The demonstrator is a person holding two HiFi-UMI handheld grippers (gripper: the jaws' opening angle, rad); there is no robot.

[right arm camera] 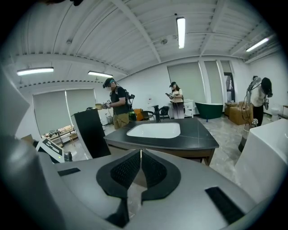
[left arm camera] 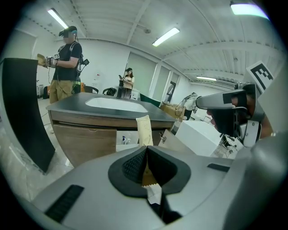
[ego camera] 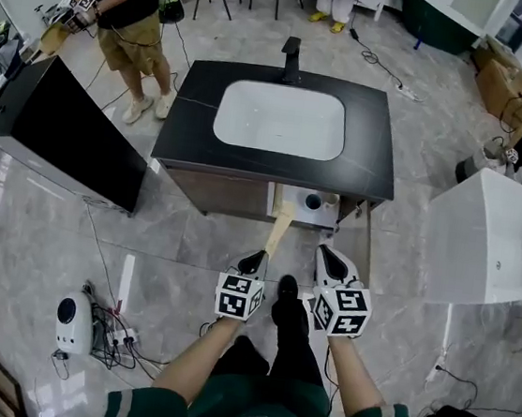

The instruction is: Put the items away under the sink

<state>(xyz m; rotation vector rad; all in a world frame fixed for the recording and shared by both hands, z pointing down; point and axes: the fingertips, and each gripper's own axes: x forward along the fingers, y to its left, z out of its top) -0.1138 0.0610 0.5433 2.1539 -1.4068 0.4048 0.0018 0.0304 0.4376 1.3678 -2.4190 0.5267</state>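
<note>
Head view: I've got left tool (ego camera: pixel 255 262) clamped on one end of a long beige packet (ego camera: pixel 280 229). Its free end points at the open compartment (ego camera: pixel 326 218) under the sink (ego camera: pixel 280 118), right end of the vanity front. Holding it by the tail looks deliberate, so it goes in lengthwise. Right tool (ego camera: pixel 327 255) sits just beside it, jaws together, nothing in them; I read it as a spare for now.

Left gripper view: pads are pressed together on the packet's crimped end, and the packet (left arm camera: pixel 144 130) stands up ahead of the jaws, lined up with the compartment (left arm camera: pixel 122 139). The door (left arm camera: pixel 173 141) is swung open to the right. There's a small bottle (left arm camera: pixel 123 139) already inside, so I'd aim beside it.

Right gripper view: jaws meet with no gap, empty, aimed over the sink and not at the cabinet.
</note>
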